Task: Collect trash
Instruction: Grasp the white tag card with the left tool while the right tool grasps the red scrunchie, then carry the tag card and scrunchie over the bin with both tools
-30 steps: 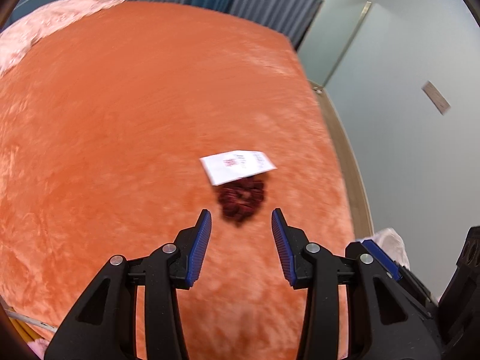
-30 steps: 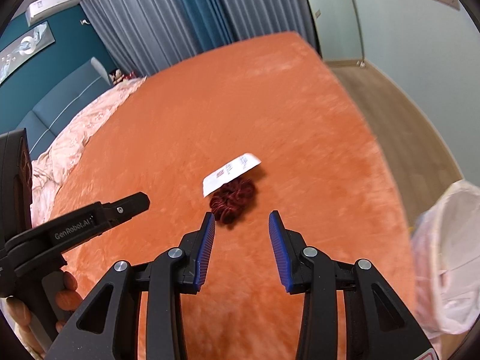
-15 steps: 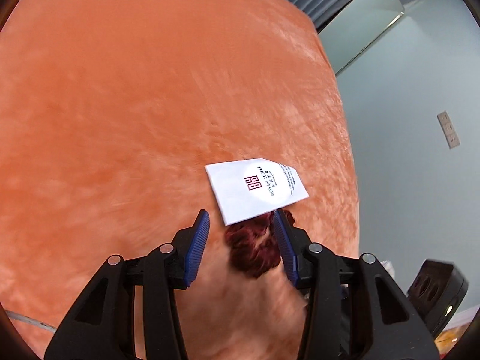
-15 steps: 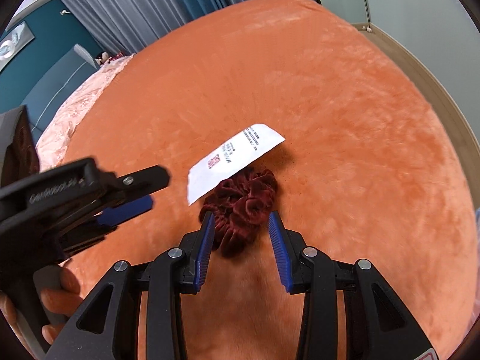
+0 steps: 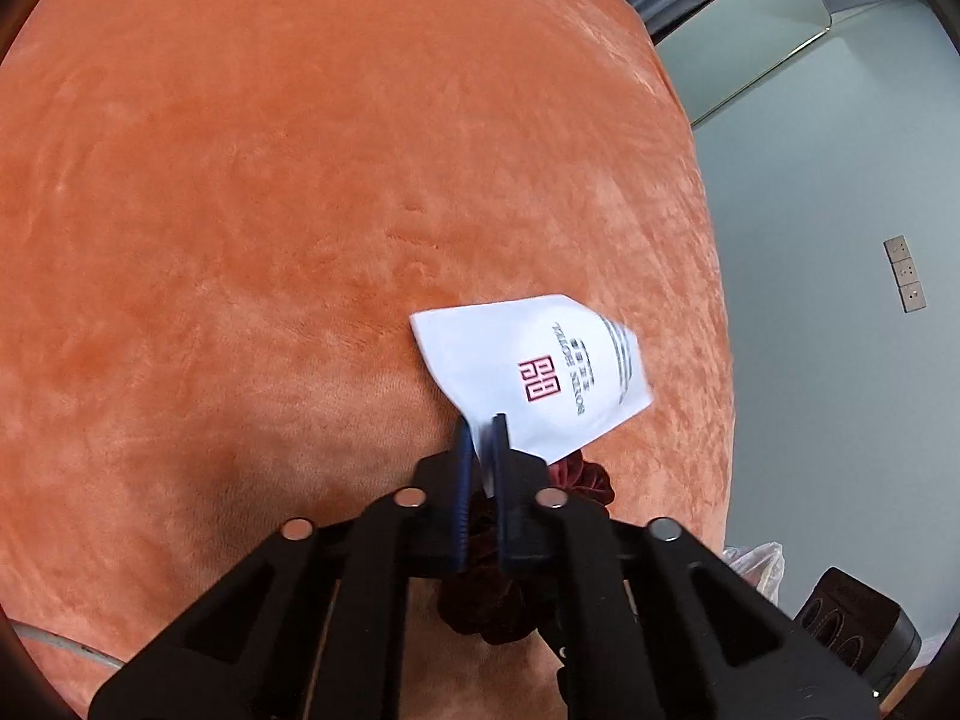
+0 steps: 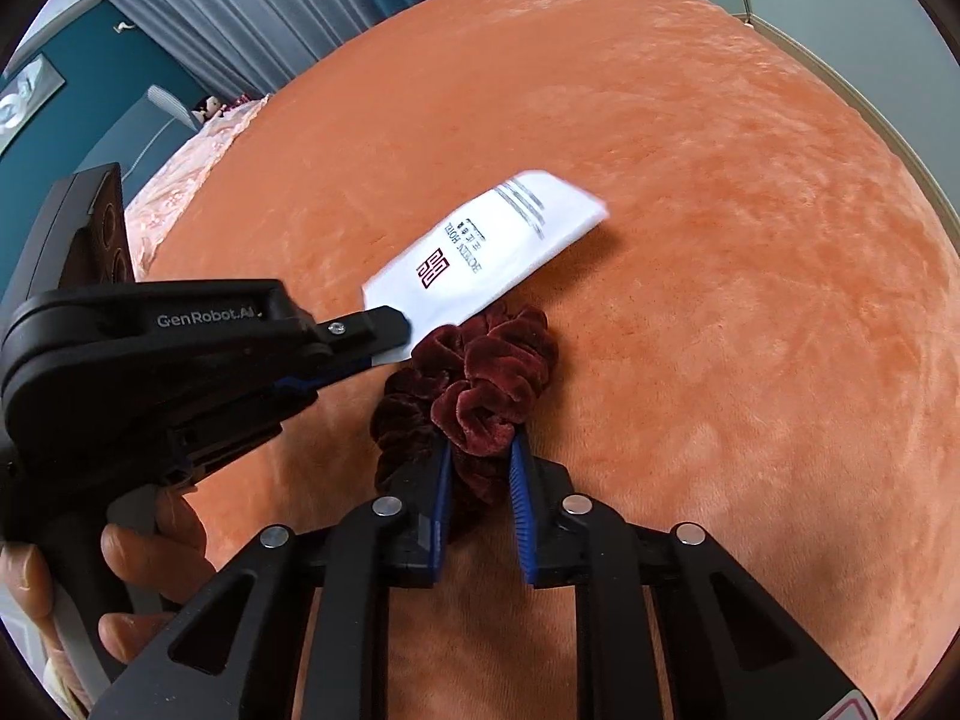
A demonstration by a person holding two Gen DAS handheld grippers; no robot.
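Scrunchie (image 6: 474, 384) first, nearest of all: dark red velvet, bunched on the orange plush bedspread (image 6: 690, 252), lying dead ahead at twelve o'clock from the right gripper (image 6: 480, 450). Blue pads closing on its near fold, one on each side, velvet already squeezed between them; most of the ring bulging out beyond the tips toward twelve and eleven o'clock. Looks like a hold on one lobe only, so probably a soft, stretchy lift rather than a firm one.

Next out, at about ten o'clock from the scrunchie: left gripper (image 5: 483, 438), reaching in from nine o'clock in the right wrist view, held by a hand (image 6: 120, 576) low at eight o'clock. Jaws pressed flat together, pinching the near corner of the white hotel sachet (image 5: 534, 372).

Farthest: the sachet itself, printed with a red square logo and dark lettering. Long axis running from the pinched corner out toward one to two o'clock, far end tilted up off the bedspread and slightly blurred. Near edge overlapping the scrunchie's far side; touching or only just above, cannot tell.

Each piece of trash thus nearer its own gripper, sachet left and scrunchie right. Likely snag: lifting together and dragging one across the other. At four o'clock in the left wrist view, a crumpled plastic bag (image 5: 753, 564) beyond the bed edge, perhaps the place for the trash.
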